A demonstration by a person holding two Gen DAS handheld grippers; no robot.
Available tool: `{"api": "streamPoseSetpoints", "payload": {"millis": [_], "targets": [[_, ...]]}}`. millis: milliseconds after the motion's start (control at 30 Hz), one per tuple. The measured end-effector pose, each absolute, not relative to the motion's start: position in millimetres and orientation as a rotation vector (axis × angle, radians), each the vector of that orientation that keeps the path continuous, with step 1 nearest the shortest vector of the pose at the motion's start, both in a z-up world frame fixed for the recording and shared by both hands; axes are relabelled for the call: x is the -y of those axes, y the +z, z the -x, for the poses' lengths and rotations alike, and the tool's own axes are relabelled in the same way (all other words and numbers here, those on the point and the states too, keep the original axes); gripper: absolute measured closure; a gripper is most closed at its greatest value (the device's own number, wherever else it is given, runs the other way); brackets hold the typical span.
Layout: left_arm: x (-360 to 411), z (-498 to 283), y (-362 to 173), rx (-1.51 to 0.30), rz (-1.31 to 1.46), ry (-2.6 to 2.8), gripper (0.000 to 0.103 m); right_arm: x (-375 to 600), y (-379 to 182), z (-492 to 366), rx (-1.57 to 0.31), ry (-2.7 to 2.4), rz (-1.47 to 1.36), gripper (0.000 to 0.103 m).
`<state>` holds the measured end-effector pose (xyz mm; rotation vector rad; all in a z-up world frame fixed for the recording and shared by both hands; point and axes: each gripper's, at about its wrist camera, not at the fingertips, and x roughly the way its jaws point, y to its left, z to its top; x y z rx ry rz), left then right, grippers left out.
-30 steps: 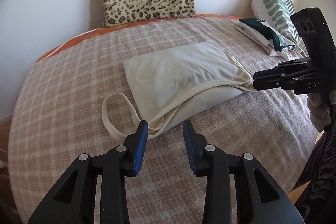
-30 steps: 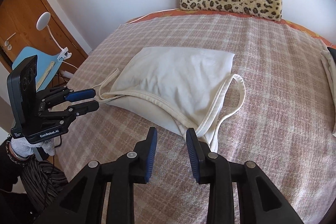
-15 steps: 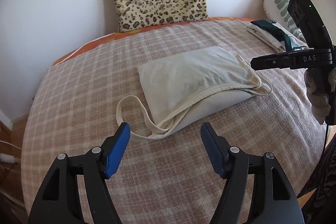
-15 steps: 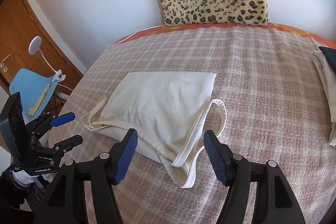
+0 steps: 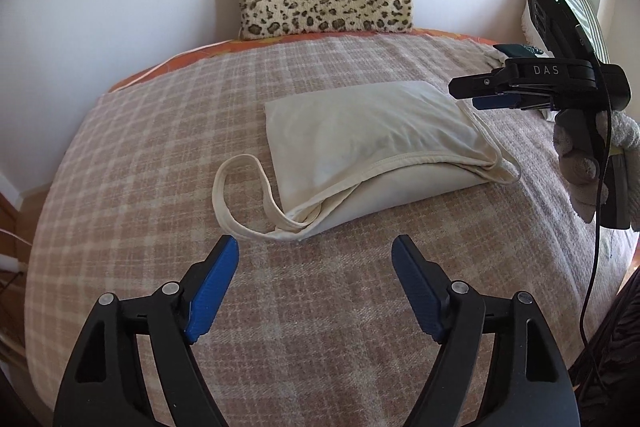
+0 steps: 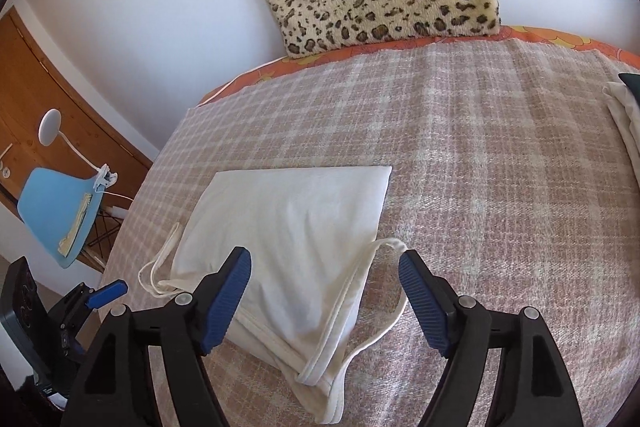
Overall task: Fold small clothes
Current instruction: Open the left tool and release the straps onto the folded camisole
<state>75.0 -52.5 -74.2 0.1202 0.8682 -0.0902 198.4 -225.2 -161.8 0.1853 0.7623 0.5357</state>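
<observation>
Both grippers, left gripper (image 5: pixel 315 255) and right gripper (image 6: pixel 325 269), have fingers widening, holding nothing; loose straps (image 5: pixel 240 195) of the folded top (image 5: pixel 372 143) near the bed's (image 5: pixel 160 147) front edge could snag, undoing the fold.

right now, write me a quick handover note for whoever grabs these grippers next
Left gripper: jaws opening, nothing between them, hovering just short of the top's near strap loop.
Right gripper: jaws opening, above the strap end of the cream top, pads not pressing on it.
The top lies folded in half on the checked blanket, both straps sticking out loose.
A folded pile sits at the bed's right edge.
Done: first fold, cloth let go.
Left: probably tuck the straps in, fold again, move it to the pile.
</observation>
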Motion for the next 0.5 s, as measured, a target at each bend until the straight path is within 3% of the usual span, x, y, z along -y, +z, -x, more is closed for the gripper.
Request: {"api": "streamPoseSetpoints", "payload": {"millis": [233, 500], "targets": [[49.6, -77.9, -75.2, -0.877, -0.083, -0.095, 0.024, 226.0, -161.6, -212.9, -0.768, 0.528, -0.206, 0.024], [7.4, -75.7, -68.9, -0.890, 0.272, -0.151, 0.024, 226.1, -157.9, -219.7, -0.760, 0.534, -0.224, 0.023]]}}
